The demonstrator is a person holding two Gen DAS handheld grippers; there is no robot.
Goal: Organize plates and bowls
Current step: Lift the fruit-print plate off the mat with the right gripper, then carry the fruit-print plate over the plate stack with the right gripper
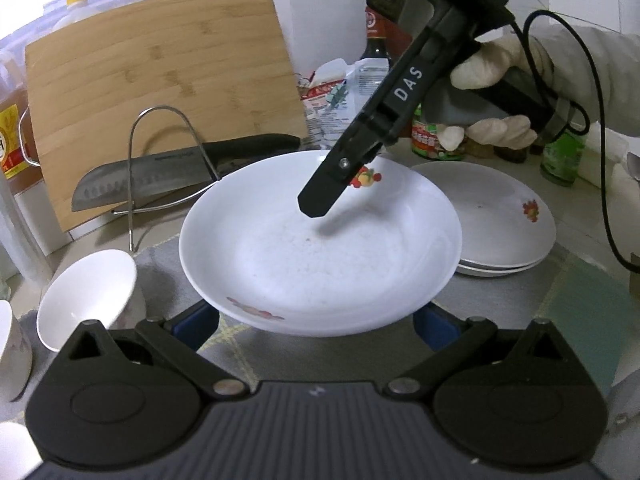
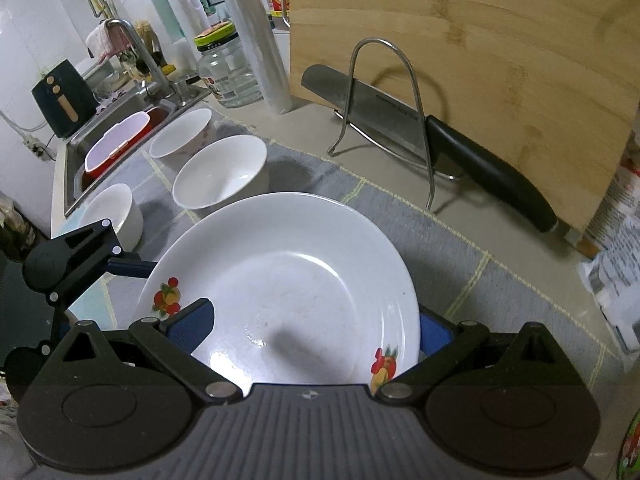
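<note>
The left wrist view is showing a white plate (image 1: 320, 240) raised above the grey mat (image 1: 520, 304), with the left gripper (image 1: 316, 322) holding its near rim from underneath; whether those fingers are pinching it I cannot tell. The right gripper (image 1: 320, 200), held by a gloved hand (image 1: 500, 96), is reaching over the far rim. In the right wrist view its blue pads (image 2: 192, 324) are sitting on either side of the plate's edge, clamping it. A stack of plates (image 1: 500, 216) is lying just beside, and three bowls (image 2: 220, 176) are standing near the sink (image 2: 100, 140).
</note>
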